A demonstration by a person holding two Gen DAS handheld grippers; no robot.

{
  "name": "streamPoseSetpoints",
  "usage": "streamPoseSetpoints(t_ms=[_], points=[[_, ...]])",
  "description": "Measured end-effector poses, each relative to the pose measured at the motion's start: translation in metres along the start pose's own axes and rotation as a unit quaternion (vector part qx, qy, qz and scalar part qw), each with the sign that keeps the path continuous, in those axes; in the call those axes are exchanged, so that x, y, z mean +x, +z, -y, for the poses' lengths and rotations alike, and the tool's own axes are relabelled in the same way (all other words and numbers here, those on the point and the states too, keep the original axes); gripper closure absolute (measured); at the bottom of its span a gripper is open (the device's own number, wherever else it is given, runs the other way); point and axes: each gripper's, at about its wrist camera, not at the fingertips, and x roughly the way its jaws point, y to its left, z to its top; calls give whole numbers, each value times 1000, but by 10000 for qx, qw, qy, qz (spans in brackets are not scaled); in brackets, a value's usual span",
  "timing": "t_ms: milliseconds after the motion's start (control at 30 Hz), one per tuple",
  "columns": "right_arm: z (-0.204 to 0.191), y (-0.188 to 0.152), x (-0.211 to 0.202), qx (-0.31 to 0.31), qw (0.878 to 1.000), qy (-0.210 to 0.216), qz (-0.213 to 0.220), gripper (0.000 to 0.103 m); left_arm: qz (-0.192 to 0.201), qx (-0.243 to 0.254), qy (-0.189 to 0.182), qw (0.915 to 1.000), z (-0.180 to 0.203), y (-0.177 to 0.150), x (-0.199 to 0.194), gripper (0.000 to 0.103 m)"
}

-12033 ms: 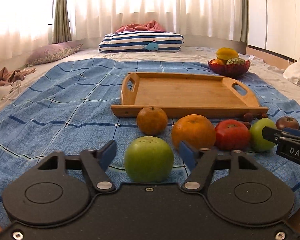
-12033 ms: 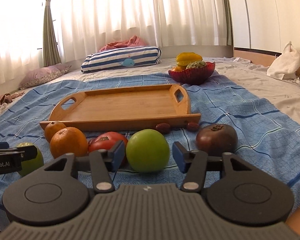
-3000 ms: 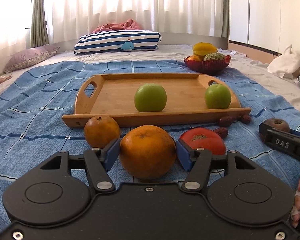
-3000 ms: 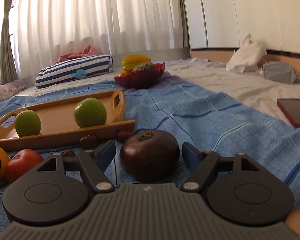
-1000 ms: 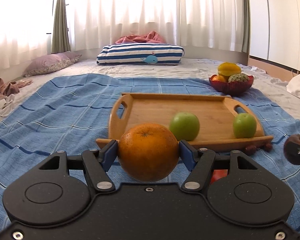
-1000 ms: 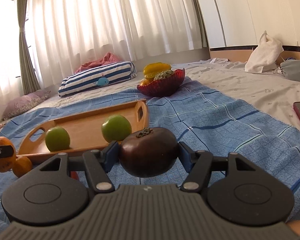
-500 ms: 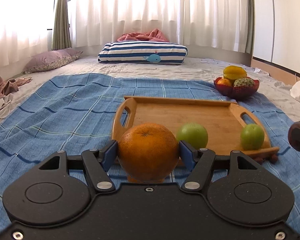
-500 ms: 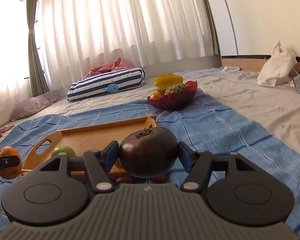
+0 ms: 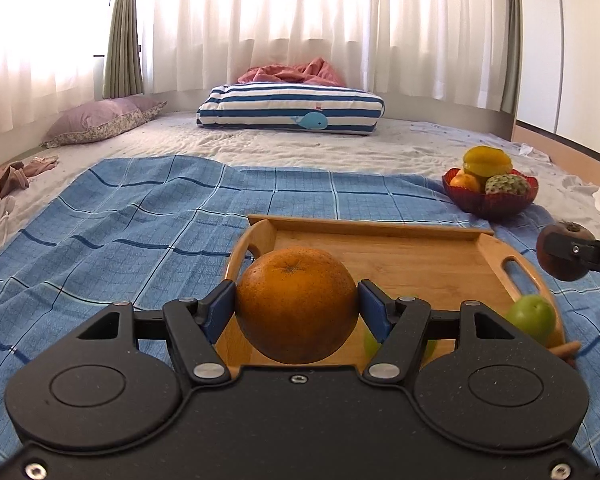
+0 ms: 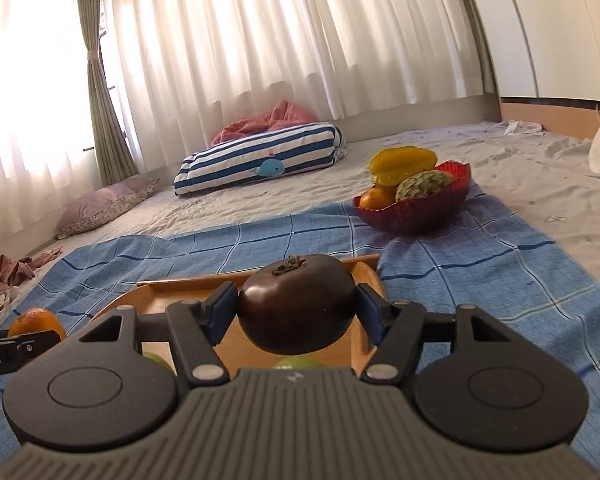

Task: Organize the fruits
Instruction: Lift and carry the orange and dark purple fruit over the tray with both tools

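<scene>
Two claws each grip a fruit above the wooden tray (image 9: 400,258), which lies on a blue checked blanket (image 9: 131,220) spread over the bed. In the left wrist view, the left claw (image 9: 296,307) clamps a large orange (image 9: 295,304) at lower centre, its blue pads pressed to both sides, over the tray's left handle end. A green apple (image 9: 534,316) sits on the tray at lower right. In the right wrist view, the right claw (image 10: 297,310) squeezes a dark purple-brown fruit (image 10: 297,304) at centre, over the tray's right end. A red bowl (image 10: 416,210) of fruit stands beyond, at upper right.
</scene>
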Motion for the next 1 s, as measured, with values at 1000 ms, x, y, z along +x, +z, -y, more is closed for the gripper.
streamPoseSetpoints(t_ms=[1000], points=[[0,-13,90,-257,9946,164,-995,37,-624,-25,-74,9980,3,-10,79,39]])
